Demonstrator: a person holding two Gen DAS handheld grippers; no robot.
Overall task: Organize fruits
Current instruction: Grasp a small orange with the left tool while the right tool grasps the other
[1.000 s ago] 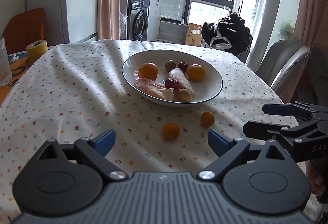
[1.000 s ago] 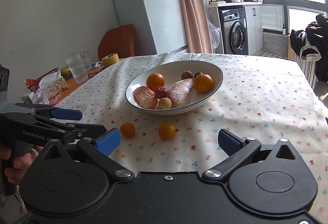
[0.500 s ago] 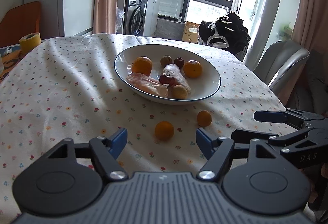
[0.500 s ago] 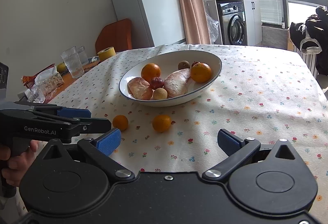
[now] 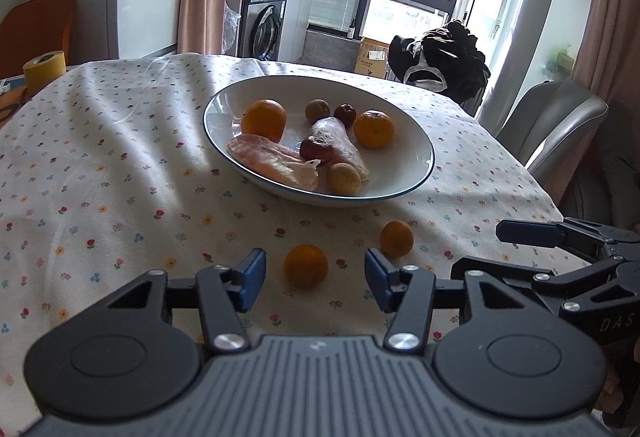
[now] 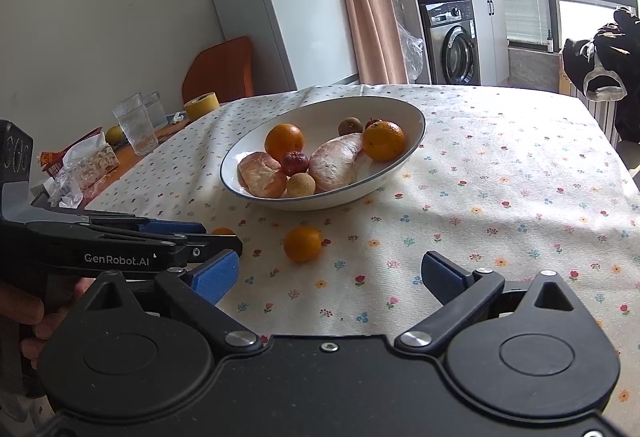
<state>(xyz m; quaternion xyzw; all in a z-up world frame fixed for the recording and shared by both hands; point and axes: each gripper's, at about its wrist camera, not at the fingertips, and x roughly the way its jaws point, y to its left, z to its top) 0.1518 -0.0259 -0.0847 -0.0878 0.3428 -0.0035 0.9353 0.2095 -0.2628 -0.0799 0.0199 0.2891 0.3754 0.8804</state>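
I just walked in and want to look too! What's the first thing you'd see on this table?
The big white bowl in the middle of the flowery tablecloth catches the eye first, piled with oranges, peeled pomelo pieces and small round fruits. Next come two little oranges on the cloth in front of it: one sits right ahead of the open left gripper, the other is beside it, nearer the right gripper, which is open too.

Four oranges (image 5: 306, 264); one bowl (image 5: 416, 173).
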